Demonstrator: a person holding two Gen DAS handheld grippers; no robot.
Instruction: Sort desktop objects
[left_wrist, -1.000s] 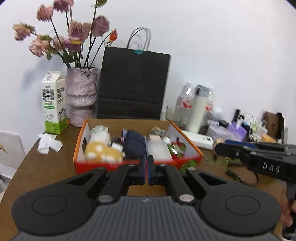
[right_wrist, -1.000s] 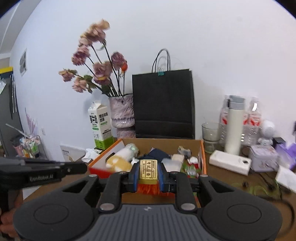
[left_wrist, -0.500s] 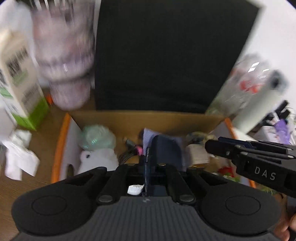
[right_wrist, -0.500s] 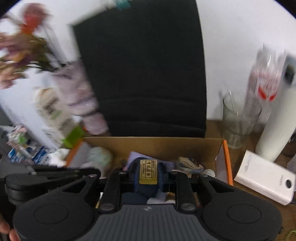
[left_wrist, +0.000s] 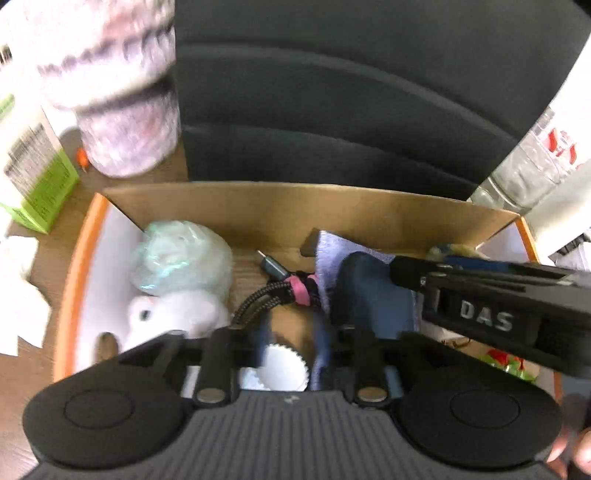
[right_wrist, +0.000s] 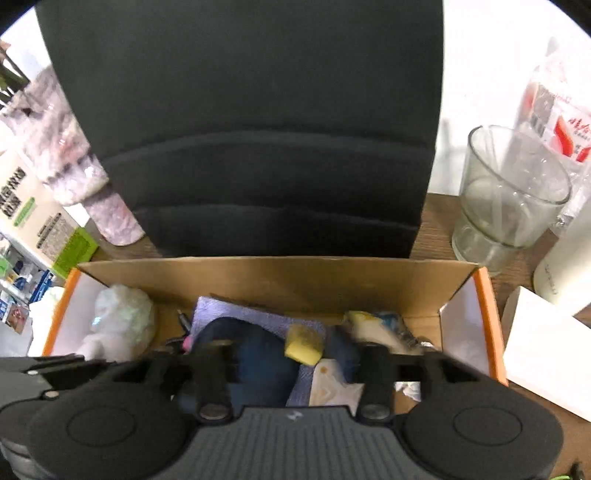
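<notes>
Hovering over the cardboard box (right_wrist: 280, 280), we have just spread both tongs: the right tongs (right_wrist: 295, 354) release a yellow block (right_wrist: 302, 345), the left tongs (left_wrist: 286, 343) a white cap (left_wrist: 284, 367), dropping them among sorted things.

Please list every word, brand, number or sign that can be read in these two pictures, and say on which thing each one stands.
"DAS": on the black body of the right gripper, left wrist view.
Milk carton: dark print, too blurred to read.
Plastic bottle: red label with characters, too blurred to read.
Yellow block: no print readable.
</notes>
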